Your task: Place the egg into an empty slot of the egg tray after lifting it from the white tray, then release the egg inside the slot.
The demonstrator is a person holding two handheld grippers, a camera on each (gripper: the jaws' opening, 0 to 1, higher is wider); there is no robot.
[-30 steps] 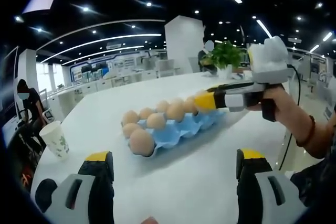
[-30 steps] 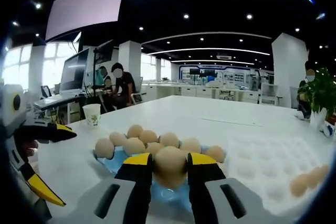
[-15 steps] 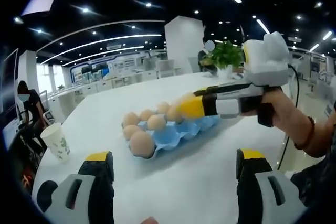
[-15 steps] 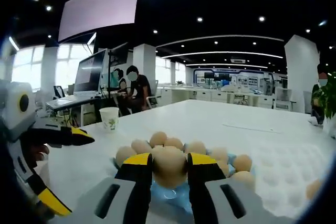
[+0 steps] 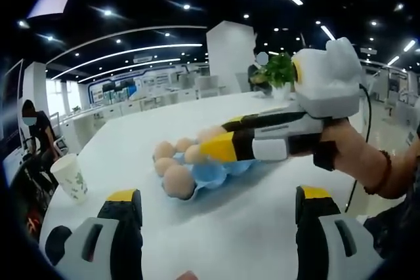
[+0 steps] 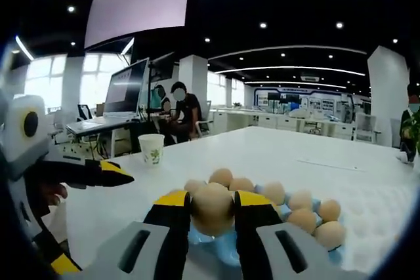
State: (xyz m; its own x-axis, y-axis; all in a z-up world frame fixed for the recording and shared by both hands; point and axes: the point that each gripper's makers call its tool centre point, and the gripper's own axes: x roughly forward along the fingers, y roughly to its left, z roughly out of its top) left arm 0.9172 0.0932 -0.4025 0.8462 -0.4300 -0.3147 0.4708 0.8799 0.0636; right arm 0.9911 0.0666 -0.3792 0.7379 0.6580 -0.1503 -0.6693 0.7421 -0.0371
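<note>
My right gripper (image 6: 211, 209) is shut on a tan egg (image 6: 211, 202), held just above the near end of the blue egg tray (image 6: 211, 240). Several eggs (image 6: 303, 218) fill slots beyond and to the right. In the left gripper view the same right gripper (image 5: 220, 147) reaches in from the right, held by a hand, its yellow tips over the blue egg tray (image 5: 213, 174), with eggs (image 5: 176, 178) in front of it. My left gripper (image 5: 218, 196) stands open, low over the white table, well short of the tray.
A paper cup (image 5: 69, 176) stands on the table's left side, also seen as the paper cup (image 6: 151, 148). The left gripper (image 6: 85, 172) shows at the left. People sit at a desk with a monitor (image 6: 125, 90) behind. A potted plant (image 5: 279, 70) stands far back.
The right gripper has carried the egg leftward along the egg tray, toward its near-left end. The left gripper has stayed still and open.
</note>
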